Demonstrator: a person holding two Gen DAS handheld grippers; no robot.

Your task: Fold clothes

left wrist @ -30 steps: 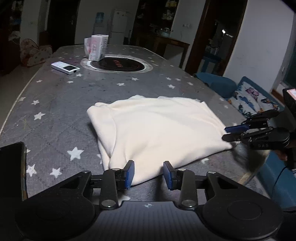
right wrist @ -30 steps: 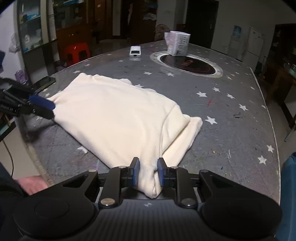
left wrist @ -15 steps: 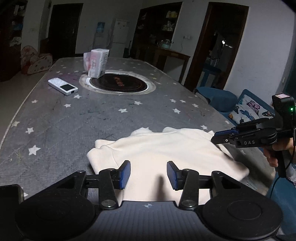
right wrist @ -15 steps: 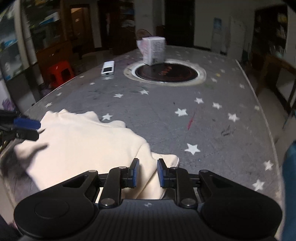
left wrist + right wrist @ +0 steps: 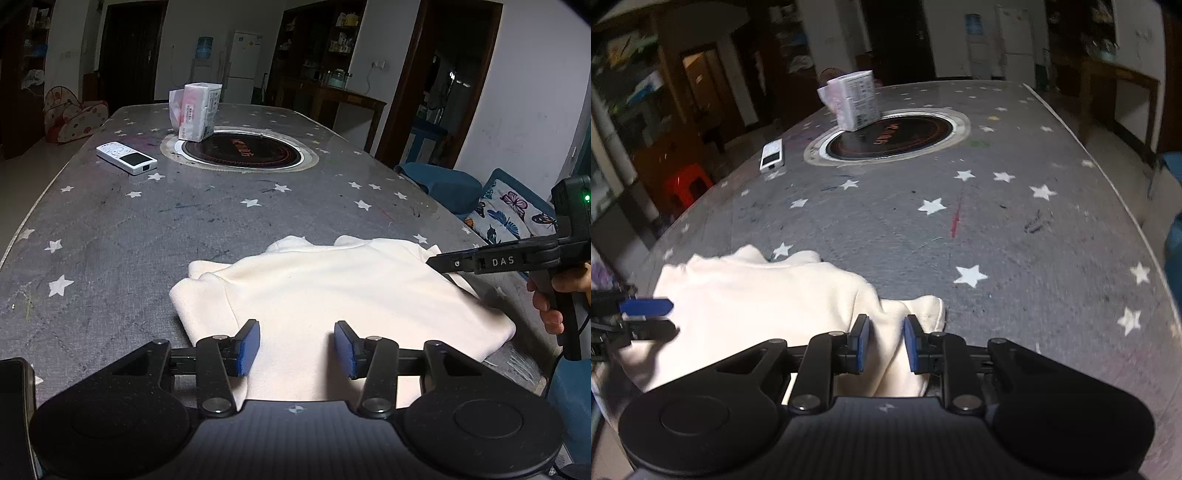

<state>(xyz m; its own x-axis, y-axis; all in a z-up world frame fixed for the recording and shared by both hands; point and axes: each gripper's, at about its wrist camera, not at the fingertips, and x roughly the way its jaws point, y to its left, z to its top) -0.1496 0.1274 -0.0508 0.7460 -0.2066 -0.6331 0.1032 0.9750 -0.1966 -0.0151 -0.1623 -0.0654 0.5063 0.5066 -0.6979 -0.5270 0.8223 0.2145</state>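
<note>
A cream garment [image 5: 332, 291] lies folded on the near end of the starred table [image 5: 221, 214], at 6 o'clock in both wrist views.

The left gripper [image 5: 296, 343] hovers over the garment's near edge. Its jaws are opening, and cloth lies under the gap, but the blue pads [image 5: 248, 347] do not press on it.

The right gripper [image 5: 884, 343] is clenched on a bunched fold of the garment at its corner, with the cloth pinched between the pads. In the left view this gripper comes in at 3 o'clock, with a hand [image 5: 554, 299] on its handle.

Farther up the table, at 12 o'clock, sits a round black hotplate [image 5: 240, 151] with a tissue pack [image 5: 197, 110] on its far rim. A white remote [image 5: 126, 157] lies at 10 o'clock.
</note>
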